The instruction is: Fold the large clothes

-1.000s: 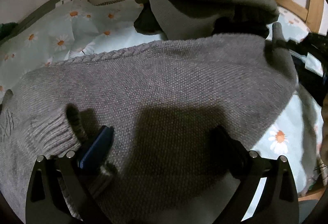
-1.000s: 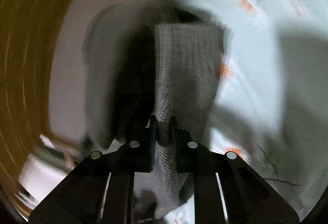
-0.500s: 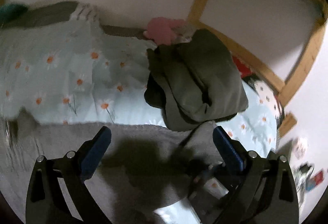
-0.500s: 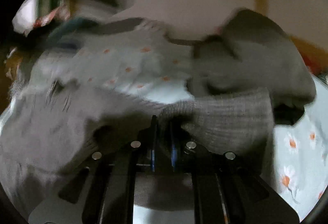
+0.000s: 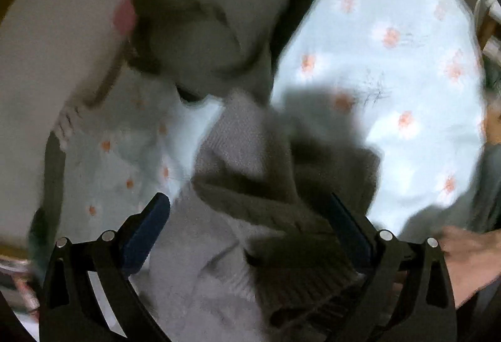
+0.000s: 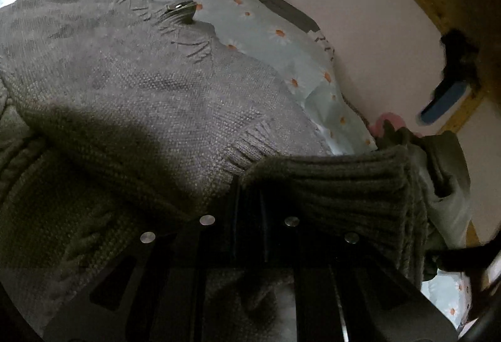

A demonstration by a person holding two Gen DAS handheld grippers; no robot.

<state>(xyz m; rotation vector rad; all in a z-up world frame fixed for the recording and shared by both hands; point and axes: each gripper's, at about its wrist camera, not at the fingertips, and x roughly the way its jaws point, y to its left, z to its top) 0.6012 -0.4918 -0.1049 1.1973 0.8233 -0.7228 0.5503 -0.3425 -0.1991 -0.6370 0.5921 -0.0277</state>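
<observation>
Right gripper [image 6: 250, 204] clamping narrow on ribbed cuff [image 6: 328, 182] of grey knit sweater [image 6: 125, 85], spreading over daisy-print bedsheet [image 6: 275, 38] toward wall-side edge. Left gripper [image 5: 250, 216] gaping wide, gripping nothing, hovering above sweater.

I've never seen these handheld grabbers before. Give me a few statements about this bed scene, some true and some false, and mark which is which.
1. The right gripper is clamped on the ribbed edge of the grey knit sweater. True.
2. The left gripper is shut on the sweater. False: its blue-padded fingers stand wide apart, gripping nothing.
3. The bedsheet is plain white. False: it is pale blue-green with daisies.
4. A dark olive garment lies bundled on the bed beyond the sweater. True.
5. The sweater is hanging on a hanger. False: it lies spread on the bed.
</observation>
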